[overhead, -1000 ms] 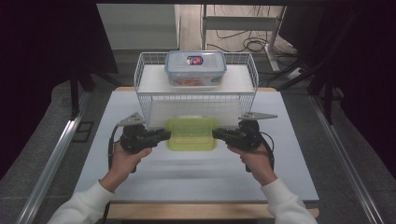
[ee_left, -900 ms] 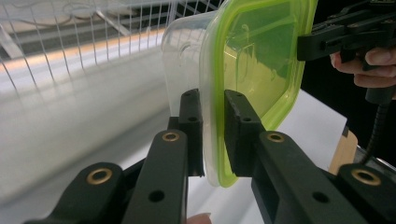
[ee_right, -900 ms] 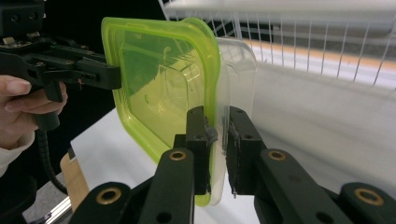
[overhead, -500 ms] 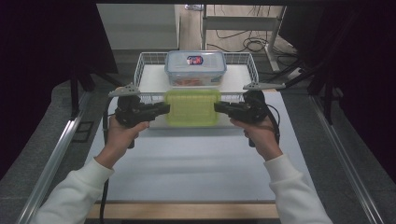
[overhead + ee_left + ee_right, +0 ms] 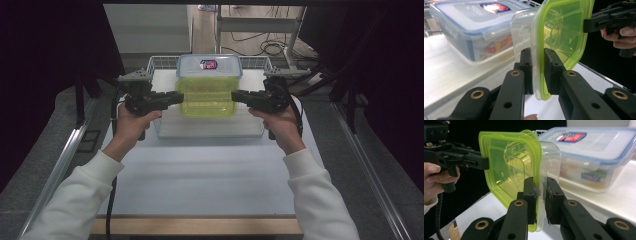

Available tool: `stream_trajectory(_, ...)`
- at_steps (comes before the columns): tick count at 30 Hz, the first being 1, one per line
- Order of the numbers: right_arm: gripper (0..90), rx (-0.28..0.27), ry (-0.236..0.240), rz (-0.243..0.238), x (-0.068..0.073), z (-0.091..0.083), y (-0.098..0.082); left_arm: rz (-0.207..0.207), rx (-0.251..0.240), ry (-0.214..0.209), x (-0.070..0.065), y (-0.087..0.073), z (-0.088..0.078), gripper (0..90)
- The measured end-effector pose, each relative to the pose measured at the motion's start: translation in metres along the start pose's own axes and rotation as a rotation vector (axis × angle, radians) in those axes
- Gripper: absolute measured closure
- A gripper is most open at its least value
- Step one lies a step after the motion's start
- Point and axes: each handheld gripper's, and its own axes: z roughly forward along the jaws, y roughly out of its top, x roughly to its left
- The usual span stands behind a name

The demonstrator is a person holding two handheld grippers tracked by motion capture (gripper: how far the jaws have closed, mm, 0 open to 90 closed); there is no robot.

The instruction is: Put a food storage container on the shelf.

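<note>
Since a second ago, both hands have carried the green-lidded container point(image 5: 207, 97) up off the tabletop point(image 5: 200, 170) and forward; it now hangs above the wire rack point(image 5: 210, 125), just in front of the blue-lidded box point(image 5: 209, 65). The left gripper point(image 5: 176, 96) and right gripper point(image 5: 238, 96) have their fingers point(image 5: 526, 70) clamped on opposite rims. The container is clear plastic with a translucent yellow-green lid, rounded at the corners, and looks empty.

Blue-lidded box point(image 5: 209, 65) front hidden behind green-lidded container point(image 5: 206, 98); label point(image 5: 208, 64) unreadable
</note>
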Motion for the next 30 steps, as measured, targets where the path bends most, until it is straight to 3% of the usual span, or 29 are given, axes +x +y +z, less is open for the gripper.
stream_trajectory(12,79.9,0.011,0.003,0.02,-0.014,0.005,0.042,0.005,0.006,-0.014,0.017,0.039,0.002,79.0)
stream_trajectory(17,79.7,0.019,0.007,0.05,-0.024,0.012,0.061,-0.033,0.014,-0.028,0.033,0.063,0.006,79.2)
stream_trajectory(20,79.7,0.026,0.003,0.068,-0.031,0.018,0.071,-0.036,0.025,-0.01,0.041,0.073,0.011,79.3)
stream_trajectory(30,79.5,0.024,0.015,0.113,-0.053,0.036,0.084,-0.063,0.021,-0.004,0.058,0.086,0.022,79.2)
